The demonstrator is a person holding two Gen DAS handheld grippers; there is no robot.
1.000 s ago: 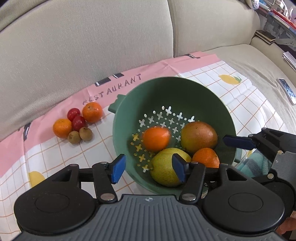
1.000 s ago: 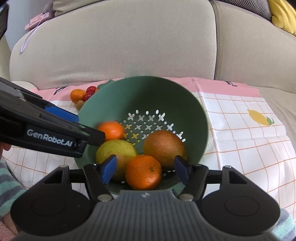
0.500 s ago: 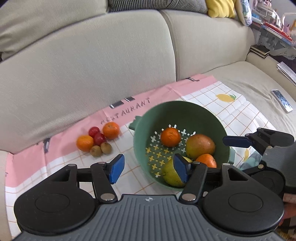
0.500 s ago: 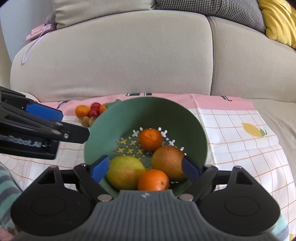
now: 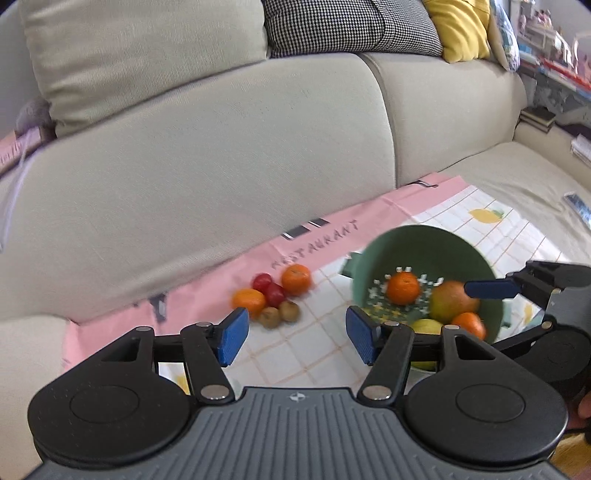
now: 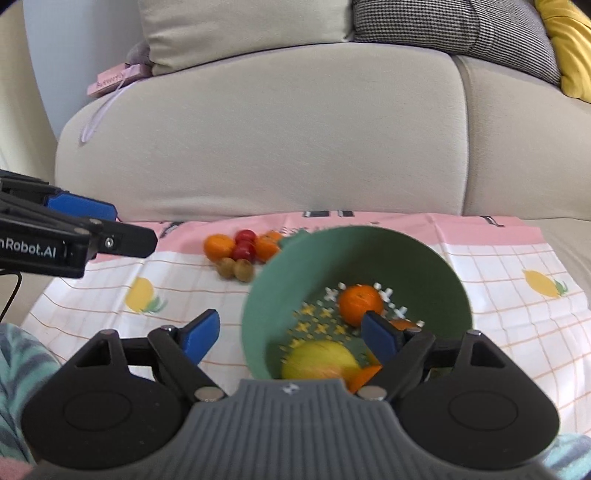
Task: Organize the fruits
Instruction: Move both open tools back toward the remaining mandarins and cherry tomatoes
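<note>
A green colander bowl (image 5: 439,247) (image 6: 351,254) sits on a checked cloth on the sofa seat. It holds a small orange (image 5: 402,288) (image 6: 360,302), a mango (image 5: 452,301), a yellow-green pear (image 6: 319,363) and another orange (image 5: 469,324). Left of the bowl lies a loose cluster: two oranges (image 5: 296,279) (image 6: 219,246), two red fruits (image 5: 274,294) (image 6: 245,236) and two brown kiwis (image 5: 289,311) (image 6: 243,269). My left gripper (image 5: 295,341) is open and empty, raised in front of the cluster. My right gripper (image 6: 293,338) is open and empty above the bowl's near rim.
The cloth (image 5: 321,347) with pink border covers the beige sofa seat; the backrest (image 5: 221,147) rises behind. Cushions (image 5: 347,26) lie on top. A remote (image 5: 578,207) lies on the seat at the far right. The person's striped sleeve (image 6: 18,362) shows lower left.
Both grippers have pulled back and up from the bowl, so the bowl and fruit cluster look smaller and farther. Both stay open and empty; the small orange in the bowl has settled.
</note>
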